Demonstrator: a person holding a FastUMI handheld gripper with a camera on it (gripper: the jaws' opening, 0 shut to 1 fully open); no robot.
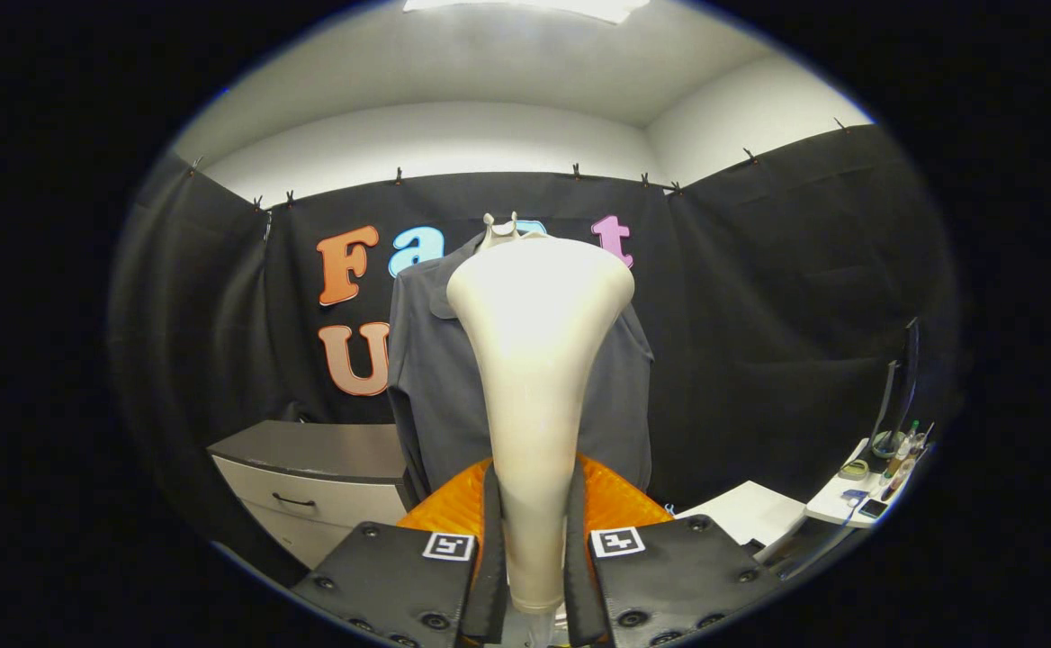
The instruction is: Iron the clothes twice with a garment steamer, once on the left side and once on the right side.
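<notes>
My gripper (533,540) is shut on the cream garment steamer (534,360), both fingers pressing its narrow handle. The steamer stands upright between the fingers and widens to a broad head at the top. Beyond it a dark grey shirt (426,360) hangs on a pale hanger (500,229) against the booth's black cloth wall. The steamer's head is in front of the shirt's upper middle and hides that part. I cannot tell whether the head touches the cloth.
A grey drawer cabinet (327,477) stands low to the left of the shirt. To the right, a white table (750,513) and a white shelf with small items (867,490) sit beside a dark monitor edge (903,378).
</notes>
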